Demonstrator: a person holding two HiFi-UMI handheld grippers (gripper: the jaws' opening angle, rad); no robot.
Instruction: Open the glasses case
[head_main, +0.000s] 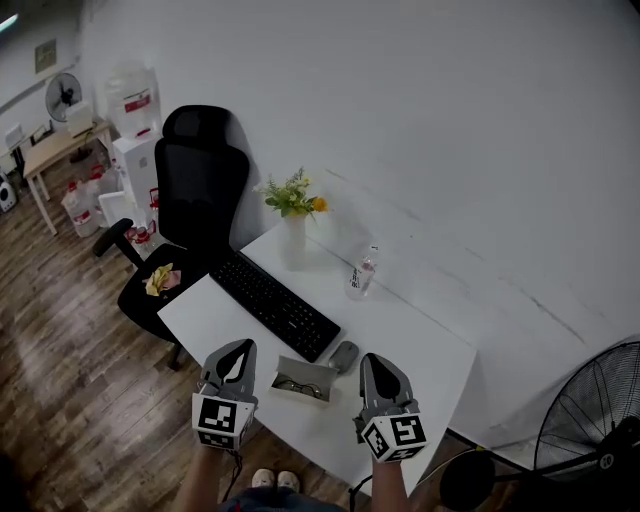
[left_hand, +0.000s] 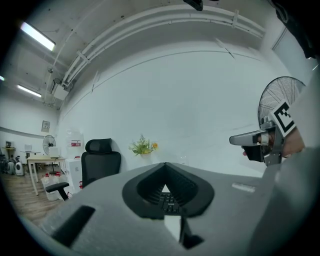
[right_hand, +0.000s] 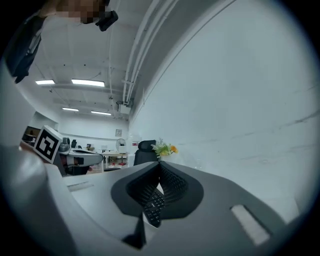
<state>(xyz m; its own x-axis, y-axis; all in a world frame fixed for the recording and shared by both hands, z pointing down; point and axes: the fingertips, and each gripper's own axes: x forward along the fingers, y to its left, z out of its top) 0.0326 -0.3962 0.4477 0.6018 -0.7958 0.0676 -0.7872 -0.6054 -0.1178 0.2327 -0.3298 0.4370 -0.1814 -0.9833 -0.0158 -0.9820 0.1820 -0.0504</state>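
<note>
The grey glasses case (head_main: 304, 372) lies open on the white desk (head_main: 405, 340) near its front edge, with a pair of glasses (head_main: 298, 386) inside it. My left gripper (head_main: 240, 347) hangs above the desk's front edge to the left of the case, jaws together and empty. To the right of the case my right gripper (head_main: 372, 360) is held at a similar height, also shut on nothing. Neither touches the case. In the left gripper view the shut left gripper (left_hand: 165, 165) points level over the desk, and the right gripper (left_hand: 250, 139) shows at the right. The right gripper view shows the closed right gripper (right_hand: 159, 163).
A black keyboard (head_main: 272, 300) lies behind the case, with a grey mouse (head_main: 343, 355) beside it. A small bottle (head_main: 362, 272) and a vase of flowers (head_main: 293, 215) stand farther back. A black office chair (head_main: 195, 200) is at the desk's left, a floor fan (head_main: 590, 410) at the right.
</note>
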